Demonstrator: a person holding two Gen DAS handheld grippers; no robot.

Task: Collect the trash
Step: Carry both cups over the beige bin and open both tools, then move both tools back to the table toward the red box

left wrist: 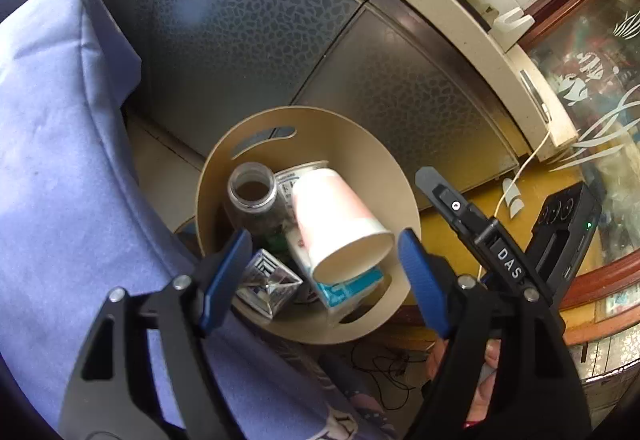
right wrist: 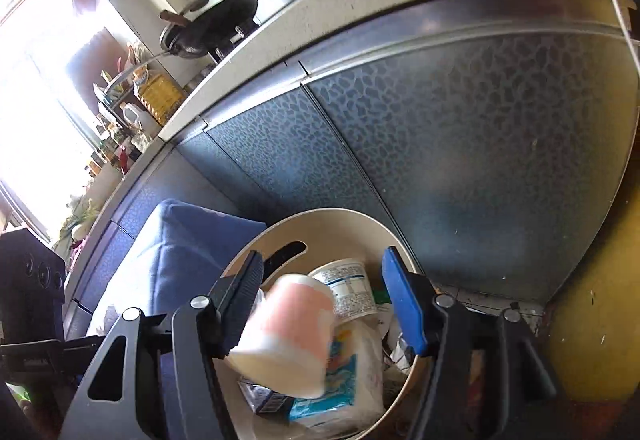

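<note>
Clearly the drop step — paper cup (right wrist: 286,336) sits blurred over the bin (right wrist: 348,218), right gripper (right wrist: 322,306) jaws apart, left gripper (left wrist: 322,272) likewise spread and empty; next, fetch more trash.

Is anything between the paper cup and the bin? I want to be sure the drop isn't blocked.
Nothing visible is. The cup already lies on its side over the trash inside the bin, resting on a carton beside a jar. Both hand-held grippers stand open, clear of it.
</note>
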